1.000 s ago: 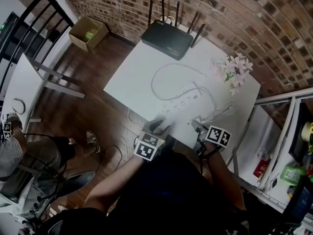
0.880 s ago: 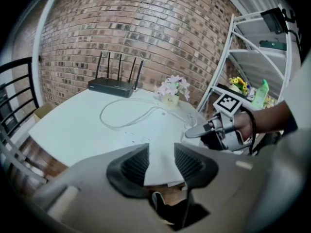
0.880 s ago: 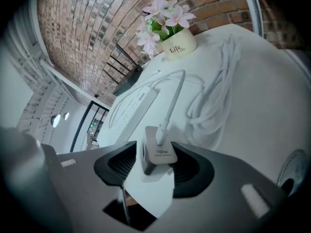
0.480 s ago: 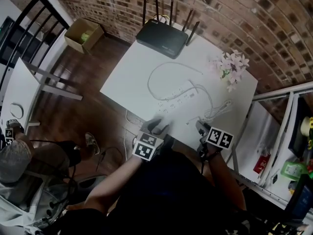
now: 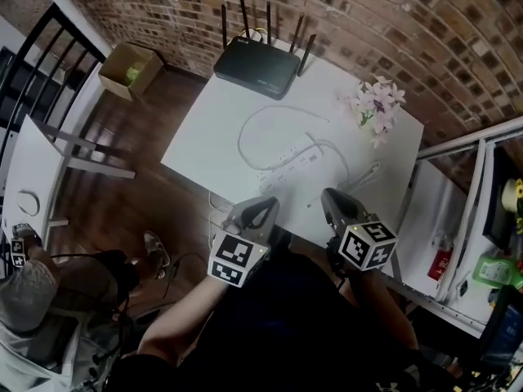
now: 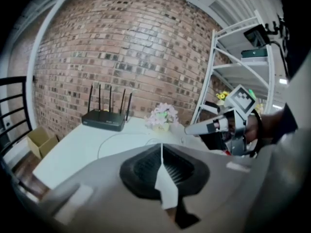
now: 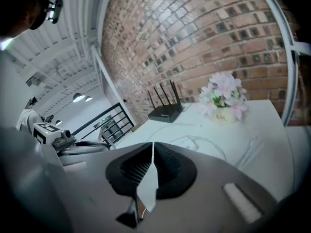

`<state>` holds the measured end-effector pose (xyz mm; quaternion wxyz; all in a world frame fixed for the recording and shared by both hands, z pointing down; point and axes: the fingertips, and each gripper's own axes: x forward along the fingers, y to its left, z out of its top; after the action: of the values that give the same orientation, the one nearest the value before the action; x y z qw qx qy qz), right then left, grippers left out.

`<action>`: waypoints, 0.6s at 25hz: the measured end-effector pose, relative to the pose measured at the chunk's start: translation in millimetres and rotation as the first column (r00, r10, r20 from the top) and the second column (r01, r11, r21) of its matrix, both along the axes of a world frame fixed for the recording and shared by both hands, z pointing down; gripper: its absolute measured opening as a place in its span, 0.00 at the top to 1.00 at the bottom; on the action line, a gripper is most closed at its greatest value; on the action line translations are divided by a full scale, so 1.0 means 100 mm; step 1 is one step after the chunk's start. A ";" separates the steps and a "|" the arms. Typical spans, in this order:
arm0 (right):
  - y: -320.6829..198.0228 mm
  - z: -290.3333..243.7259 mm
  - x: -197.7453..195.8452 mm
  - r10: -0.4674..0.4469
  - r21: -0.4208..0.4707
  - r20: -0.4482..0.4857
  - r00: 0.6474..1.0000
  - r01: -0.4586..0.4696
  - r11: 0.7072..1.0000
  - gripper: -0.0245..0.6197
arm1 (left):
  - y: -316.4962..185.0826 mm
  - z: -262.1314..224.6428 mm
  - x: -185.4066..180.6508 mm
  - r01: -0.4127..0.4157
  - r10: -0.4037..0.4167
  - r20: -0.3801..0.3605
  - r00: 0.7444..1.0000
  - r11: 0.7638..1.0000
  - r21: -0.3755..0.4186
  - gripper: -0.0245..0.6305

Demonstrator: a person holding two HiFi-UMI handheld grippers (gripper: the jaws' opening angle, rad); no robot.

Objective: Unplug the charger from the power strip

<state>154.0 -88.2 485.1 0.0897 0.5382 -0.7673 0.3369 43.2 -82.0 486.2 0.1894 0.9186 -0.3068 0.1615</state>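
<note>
The white power strip point(image 5: 288, 163) lies in the middle of the white table point(image 5: 208, 125). A white charger cable point(image 5: 347, 166) curves from the strip's right end towards the table's right edge; the plug itself is too small to make out. My left gripper point(image 5: 260, 207) hovers above the table's near edge, its jaws closing with nothing between them. The right gripper point(image 5: 333, 198) hangs beside it, shut and empty. In the left gripper view the pads point(image 6: 161, 147) meet; in the right gripper view the pads point(image 7: 152, 147) also meet.
A black router point(image 5: 257, 64) with antennas stands at the table's far edge, and a pot of pink flowers point(image 5: 374, 104) at the far right. A cardboard box point(image 5: 127, 70) sits on the floor to the left. A white metal shelf point(image 5: 482, 219) stands on the right.
Both grippers have risen from the table's near edge and now appear larger in the head view. The right gripper has rolled. The strip and cables lie as before.
</note>
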 end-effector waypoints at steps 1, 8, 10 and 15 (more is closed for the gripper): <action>-0.01 -0.14 -0.08 -0.031 0.048 -0.020 0.999 0.032 0.998 0.94 | 0.01 -0.14 0.02 -0.017 0.017 -0.014 1.000 0.999 0.041 0.95; -0.04 -0.85 -0.44 -0.119 0.365 -0.199 0.973 0.187 0.912 0.94 | 0.13 -0.65 0.13 -0.100 0.103 -0.002 0.995 0.964 0.246 0.95; -0.03 -0.98 -0.49 -0.120 0.431 -0.210 0.970 0.202 0.879 0.94 | 0.13 -0.64 0.14 -0.103 0.107 -0.003 0.994 0.964 0.245 0.95; -0.02 -0.99 -0.49 -0.113 0.450 -0.227 0.967 0.207 0.869 0.94 | 0.07 -0.62 0.07 -0.069 0.075 -0.020 0.997 0.973 0.222 0.95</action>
<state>104.8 -90.5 385.9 0.0586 0.5082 -0.8557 0.0784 50.6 -74.8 424.5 0.0844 0.9466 -0.2868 0.1204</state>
